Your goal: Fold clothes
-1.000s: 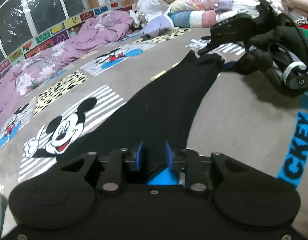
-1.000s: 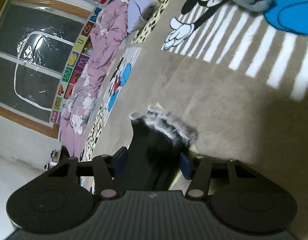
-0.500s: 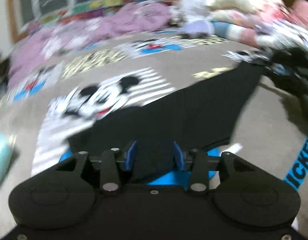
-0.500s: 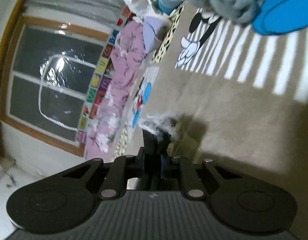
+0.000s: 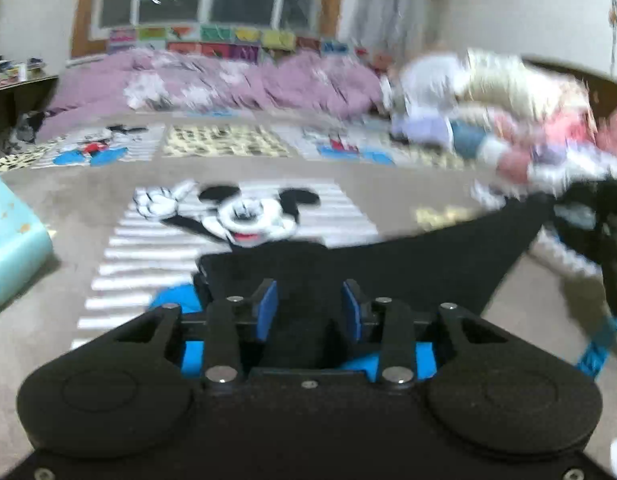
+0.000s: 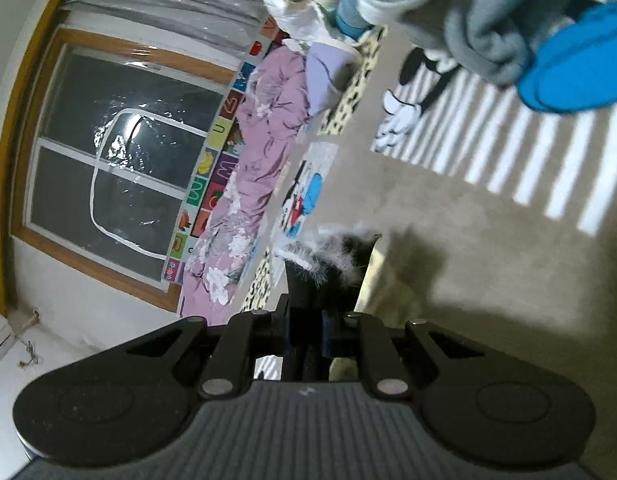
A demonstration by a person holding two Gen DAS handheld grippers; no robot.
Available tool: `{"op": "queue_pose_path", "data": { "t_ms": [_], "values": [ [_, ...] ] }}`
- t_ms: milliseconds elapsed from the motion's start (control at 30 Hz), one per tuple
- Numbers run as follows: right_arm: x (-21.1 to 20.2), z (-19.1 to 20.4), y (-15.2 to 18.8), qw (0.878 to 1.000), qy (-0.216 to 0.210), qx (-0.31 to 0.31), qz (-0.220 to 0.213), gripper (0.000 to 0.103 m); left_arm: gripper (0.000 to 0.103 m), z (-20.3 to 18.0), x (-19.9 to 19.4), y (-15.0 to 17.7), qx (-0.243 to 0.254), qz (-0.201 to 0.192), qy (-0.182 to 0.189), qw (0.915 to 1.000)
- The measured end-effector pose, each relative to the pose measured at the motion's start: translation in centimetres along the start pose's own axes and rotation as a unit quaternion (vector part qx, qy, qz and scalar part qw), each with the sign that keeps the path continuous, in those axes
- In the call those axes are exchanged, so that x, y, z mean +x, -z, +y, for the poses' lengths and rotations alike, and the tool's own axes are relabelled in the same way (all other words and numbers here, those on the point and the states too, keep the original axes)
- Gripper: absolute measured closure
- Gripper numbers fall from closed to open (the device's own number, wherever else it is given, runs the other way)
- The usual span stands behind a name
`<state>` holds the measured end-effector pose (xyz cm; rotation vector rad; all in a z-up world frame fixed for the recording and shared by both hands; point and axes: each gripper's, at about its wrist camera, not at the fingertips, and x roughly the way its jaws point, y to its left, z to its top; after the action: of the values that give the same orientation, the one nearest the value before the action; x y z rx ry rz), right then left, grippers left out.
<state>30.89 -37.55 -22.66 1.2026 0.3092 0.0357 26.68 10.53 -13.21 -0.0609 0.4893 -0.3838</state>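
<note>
Two tongs work one black garment (image 5: 408, 268) stretched across the frame's lower middle over a Mickey Mouse blanket (image 5: 236, 220): left tongs (image 5: 310, 306) gaping around cloth, right tongs (image 6: 304, 330) pinching its fur-trimmed end (image 6: 328, 248), which may slip and collapse the fold.

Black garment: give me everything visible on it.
The black garment is plain dark cloth with a fuzzy pale-grey trim at the end that the right gripper is shut on. Its other end lies between the blue pads of the left gripper. It stretches across the cartoon-print carpet, covering part of the print.
</note>
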Motion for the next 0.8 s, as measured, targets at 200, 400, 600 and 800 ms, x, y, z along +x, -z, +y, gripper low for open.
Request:
{"op": "queue_pose_path", "data": {
  "t_ms": [200, 400, 600, 800],
  "values": [
    [-0.3, 0.0, 0.0, 1.000, -0.001, -0.004, 0.001, 0.087, 0.070, 1.6, 2.0, -0.5, -0.036, 0.040, 0.007, 0.9985],
    [-0.5, 0.2, 0.1, 1.000, -0.004, -0.013, 0.002, 0.087, 0.070, 2.8, 4.0, -1.4, -0.049, 0.055, -0.020, 0.9971],
    [-0.6, 1.5, 0.3, 0.999, -0.018, -0.043, -0.001, 0.087, 0.065, 5.8, 3.9, -1.6, -0.157, 0.027, 0.032, 0.9868],
    [-1.0, 5.2, 0.8, 0.994, -0.042, -0.103, 0.003, 0.087, 0.057, 7.4, 1.4, -2.6, -0.208, -0.049, 0.053, 0.9755]
  ]
}}
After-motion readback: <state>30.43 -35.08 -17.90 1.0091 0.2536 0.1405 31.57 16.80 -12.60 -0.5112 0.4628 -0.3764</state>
